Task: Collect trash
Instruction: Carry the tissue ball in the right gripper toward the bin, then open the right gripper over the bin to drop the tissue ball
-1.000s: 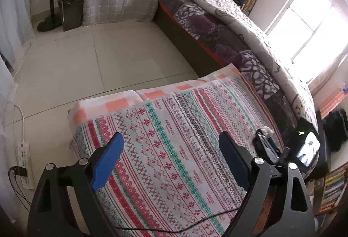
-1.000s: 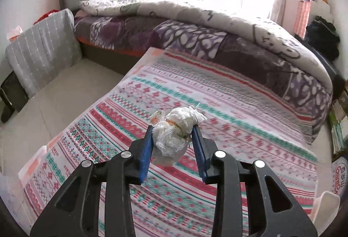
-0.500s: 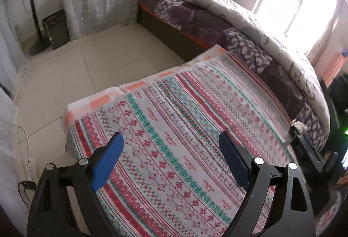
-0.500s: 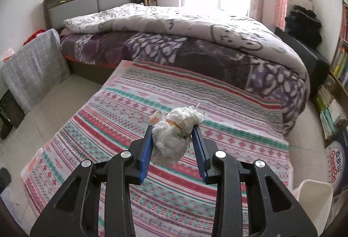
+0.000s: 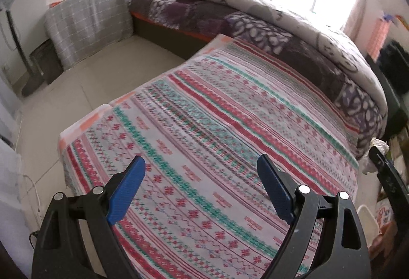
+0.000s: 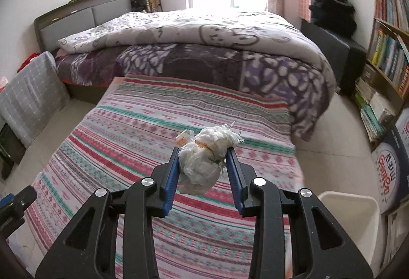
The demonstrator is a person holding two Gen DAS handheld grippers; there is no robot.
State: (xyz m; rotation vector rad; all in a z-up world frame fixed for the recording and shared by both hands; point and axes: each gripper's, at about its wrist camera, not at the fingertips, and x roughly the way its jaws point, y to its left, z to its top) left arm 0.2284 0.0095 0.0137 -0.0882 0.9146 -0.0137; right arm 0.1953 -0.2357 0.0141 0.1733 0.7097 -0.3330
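Note:
My right gripper (image 6: 203,158) is shut on a crumpled white plastic trash wad (image 6: 204,161) with orange marks, held in the air above the striped patterned bedspread (image 6: 163,125). A white bin (image 6: 350,217) stands on the floor at the lower right, beside the low bed. My left gripper (image 5: 200,176) is open and empty, its blue pads wide apart above the same bedspread (image 5: 217,125). The right gripper and the wad (image 5: 378,146) show at the right edge of the left wrist view, with the bin rim (image 5: 365,215) below.
A large bed with a white and purple quilt (image 6: 204,48) lies behind. A bookshelf (image 6: 388,43) and stacked books fill the right wall. A grey checked cushion (image 5: 89,23) and a dark bin (image 5: 43,61) stand on the tiled floor at left.
Both grippers have swung to the right. The white bin has come into the right wrist view. The wad stays held in the right gripper.

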